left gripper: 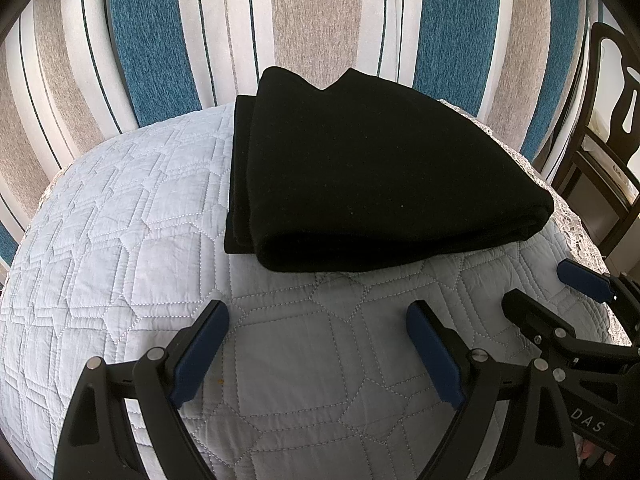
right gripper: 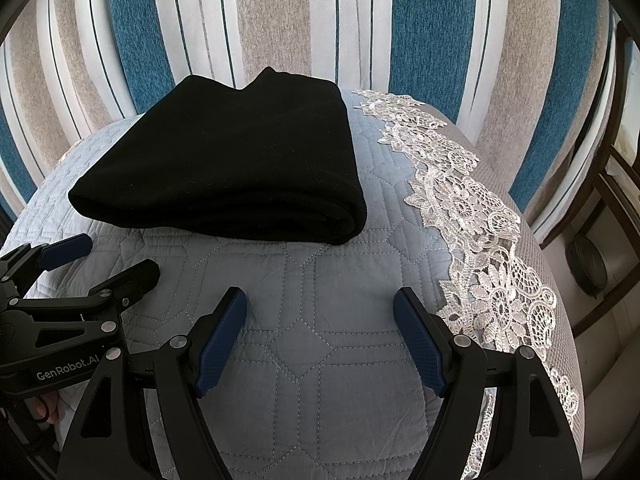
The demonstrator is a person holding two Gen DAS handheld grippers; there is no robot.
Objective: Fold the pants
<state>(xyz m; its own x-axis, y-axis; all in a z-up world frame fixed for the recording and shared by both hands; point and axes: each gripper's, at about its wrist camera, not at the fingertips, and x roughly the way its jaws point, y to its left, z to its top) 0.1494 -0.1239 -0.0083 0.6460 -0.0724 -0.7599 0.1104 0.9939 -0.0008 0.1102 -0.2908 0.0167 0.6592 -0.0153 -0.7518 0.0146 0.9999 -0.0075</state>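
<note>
Black pants [left gripper: 360,176] observed folded into a compact, thick bundle of several layers; the rounded fold faces the cameras, with stacked edges visible along the bundle's left side in the left wrist view; the far edge shows a shallow notch between two raised corners; fabric dark and matte, no surface detail discernible.

Pants lie on a pale blue quilted cover [left gripper: 132,240] with stitched geometric seams, toward its far side, close to a striped backrest [left gripper: 312,16] in blue, grey and white; a white lace trim [right gripper: 480,232] runs along the cover's edge to the right of the pants, well clear of them; a dark wooden chair [left gripper: 612,92] stands beyond that edge.

Left tongs [left gripper: 318,350] spread wide with nothing between the blue pads; positioned over bare quilting on the near side of the pants, apart from the bundle; not touching it.

Right tongs [right gripper: 320,340] likewise spread wide and empty; held over the quilting on the near side of the pants, close to the lace trim; clear of the bundle.

Each tongs appears at the edge of the other's view, side by side; fingertips of a hand [right gripper: 42,404] visible beneath the left device, grip detail not discernible.
</note>
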